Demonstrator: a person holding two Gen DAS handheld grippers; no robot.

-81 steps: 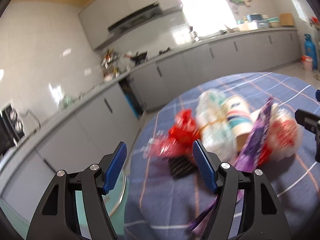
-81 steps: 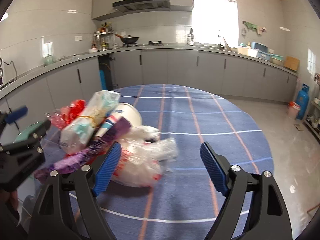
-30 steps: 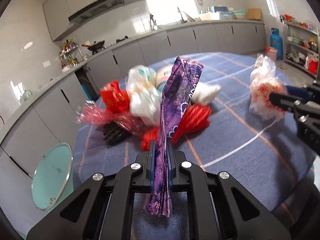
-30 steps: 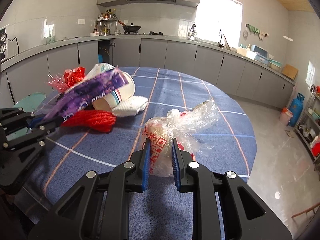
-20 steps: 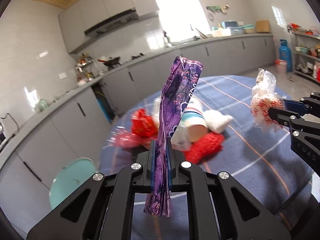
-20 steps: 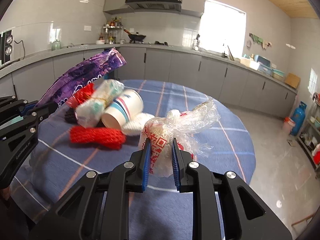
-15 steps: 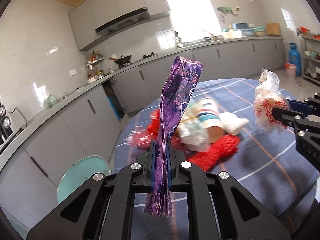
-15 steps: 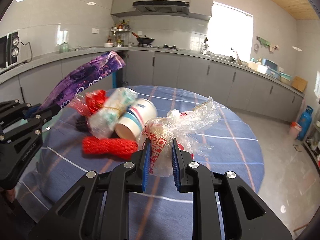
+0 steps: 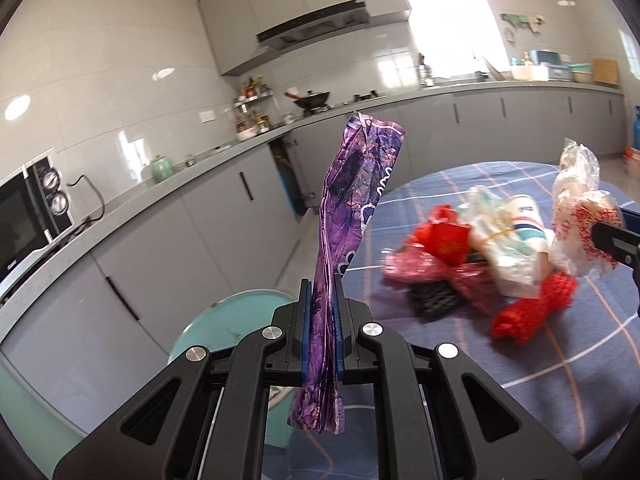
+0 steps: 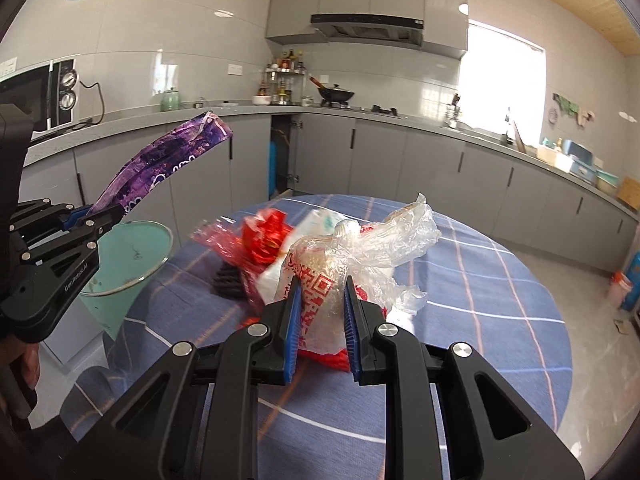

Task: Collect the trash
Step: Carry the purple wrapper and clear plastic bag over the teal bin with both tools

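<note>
My left gripper (image 9: pixel 320 316) is shut on a long purple wrapper (image 9: pixel 352 216) and holds it upright above the table's left edge, over a teal trash bin (image 9: pixel 232 320). My right gripper (image 10: pixel 319 312) is shut on a clear plastic bag with red print (image 10: pixel 352 256), held above the table. The wrapper (image 10: pixel 168 164) and bin (image 10: pixel 128 256) also show in the right wrist view. The bag (image 9: pixel 580 220) shows at the right of the left wrist view. A pile of trash stays on the table: red wrappers (image 9: pixel 444 236), a paper cup (image 9: pixel 528 220), a red net (image 9: pixel 536 312).
The round table has a blue checked cloth (image 10: pixel 500 300). Grey kitchen cabinets (image 10: pixel 400 160) and a counter run behind it. A microwave (image 9: pixel 24 220) stands on the counter at the left. A black item (image 9: pixel 432 300) lies beside the pile.
Both grippers closed on their items and lifted them off the pile. Since then both have swung left, so the bin now sits under the left gripper.
</note>
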